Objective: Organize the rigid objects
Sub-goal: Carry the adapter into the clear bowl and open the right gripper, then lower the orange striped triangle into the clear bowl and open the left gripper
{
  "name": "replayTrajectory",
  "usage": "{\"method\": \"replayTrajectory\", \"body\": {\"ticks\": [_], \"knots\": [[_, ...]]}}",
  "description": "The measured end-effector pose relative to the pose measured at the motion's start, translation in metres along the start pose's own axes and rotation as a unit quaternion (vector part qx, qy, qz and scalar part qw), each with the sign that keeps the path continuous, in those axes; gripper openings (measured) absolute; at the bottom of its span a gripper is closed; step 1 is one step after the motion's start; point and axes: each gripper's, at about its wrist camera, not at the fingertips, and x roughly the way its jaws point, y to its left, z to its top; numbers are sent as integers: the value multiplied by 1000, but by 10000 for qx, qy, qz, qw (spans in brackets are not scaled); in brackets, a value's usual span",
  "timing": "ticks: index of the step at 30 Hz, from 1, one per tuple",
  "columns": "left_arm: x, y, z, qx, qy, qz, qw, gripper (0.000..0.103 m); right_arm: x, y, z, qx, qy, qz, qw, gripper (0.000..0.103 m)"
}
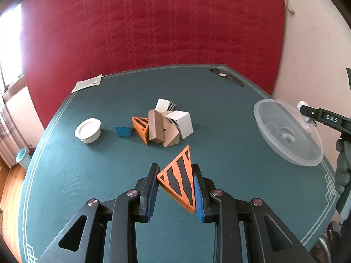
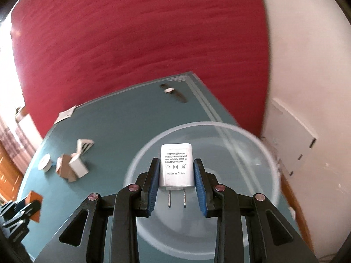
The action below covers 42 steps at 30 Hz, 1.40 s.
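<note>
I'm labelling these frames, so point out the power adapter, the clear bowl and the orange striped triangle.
power adapter (image 2: 176, 164), right wrist view, on its printed label.
clear bowl (image 2: 258, 144), right wrist view, on its far rim.
orange striped triangle (image 1: 178, 178), left wrist view, on its striped face.

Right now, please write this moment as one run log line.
left gripper: shut on orange triangular block with black stripes | right gripper: shut on white power adapter, over clear plastic bowl
</note>
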Motion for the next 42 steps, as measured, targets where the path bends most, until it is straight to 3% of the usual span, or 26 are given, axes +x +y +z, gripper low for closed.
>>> {"method": "replayTrajectory", "body": {"ticks": [9,12,13,20,30,42], "knots": [[-2,-17,9,108,21,-227,9997,30,1,-28,5,435,100,-392,9982,35],[-2,-24,13,179,-4,-276,9995,30,0,-31,8,565,74,-378,9977,62],[-2,-27,15,206,-16,-295,9994,30,-1,-30,8,569,44,-392,9976,64],[-3,-46,27,394,-94,-424,9983,30,-18,-37,14,700,-260,-544,9957,64],[2,-88,47,756,-145,-708,9945,30,-57,-47,29,877,-1011,-747,9882,64],[14,-153,61,1216,-124,-1240,9847,30,-70,-52,35,1002,-1254,-790,9839,65]]}}
